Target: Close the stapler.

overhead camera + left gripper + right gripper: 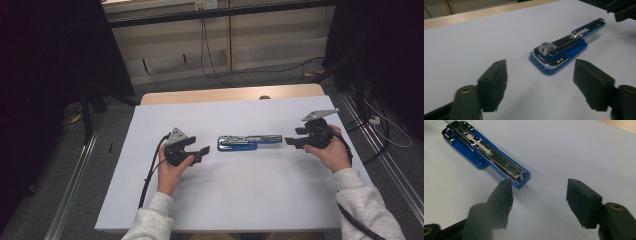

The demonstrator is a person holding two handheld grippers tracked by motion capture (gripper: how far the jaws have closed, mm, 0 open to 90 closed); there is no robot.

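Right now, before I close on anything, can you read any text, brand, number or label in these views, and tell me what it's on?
No readable text in any view.
Blue stapler: no brand or number legible on its blue base or metal magazine.
Left gripper and right gripper: black fingers carry no markings.
White table cover: blank.
Wall beyond the table: nothing legible on it.

Blue and silver stapler [248, 142] on white table [235, 190], black grippers [202, 150]

Glossy blue plastic stapler [560, 51] with shiny metal; matt white tabletop [250, 185].
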